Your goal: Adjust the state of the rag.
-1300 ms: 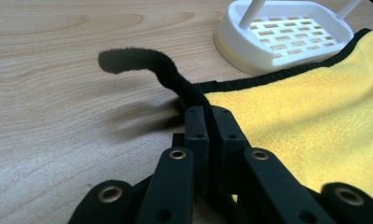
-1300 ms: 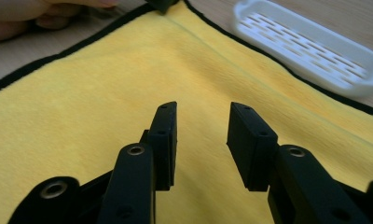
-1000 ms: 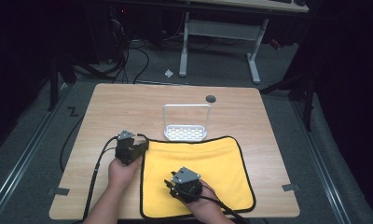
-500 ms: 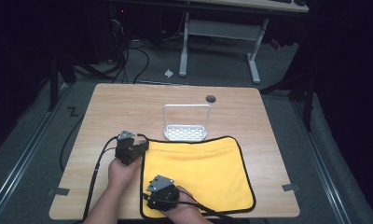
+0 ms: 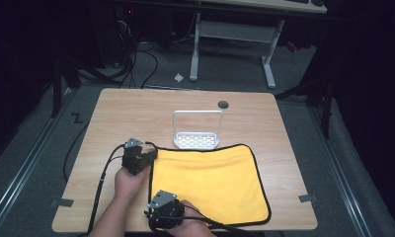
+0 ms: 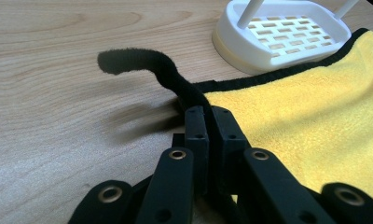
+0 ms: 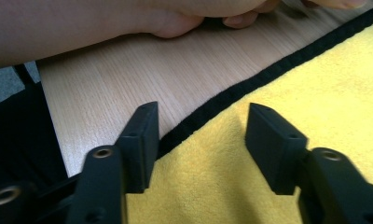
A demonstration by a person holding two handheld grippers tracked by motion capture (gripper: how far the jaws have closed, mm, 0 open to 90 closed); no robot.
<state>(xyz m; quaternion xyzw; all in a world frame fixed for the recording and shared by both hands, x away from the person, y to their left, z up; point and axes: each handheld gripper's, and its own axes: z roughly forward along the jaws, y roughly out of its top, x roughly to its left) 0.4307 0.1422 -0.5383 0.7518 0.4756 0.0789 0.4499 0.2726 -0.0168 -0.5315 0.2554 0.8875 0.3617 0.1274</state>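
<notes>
Yellow cloth's [image 5: 208, 182] far-left corner is being pinched by L gripper [image 6: 207, 122]; R gripper [image 7: 201, 135], jaws just opened wide, is being held astride its near-left black edge.

L gripper [image 5: 147, 157]: jaws pinched tight, low at table level, forearm in from bottom | R gripper [image 5: 156, 217]: jaws just been opening, now wide apart, near bottom edge, beside left forearm

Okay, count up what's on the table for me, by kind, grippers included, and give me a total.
Yellow cloth with black edging: 1
White slotted rack with a hoop handle: 1
Handheld grippers: 2, the left gripper shut on the cloth's corner, the right gripper open over its near edge
Total: 4
</notes>
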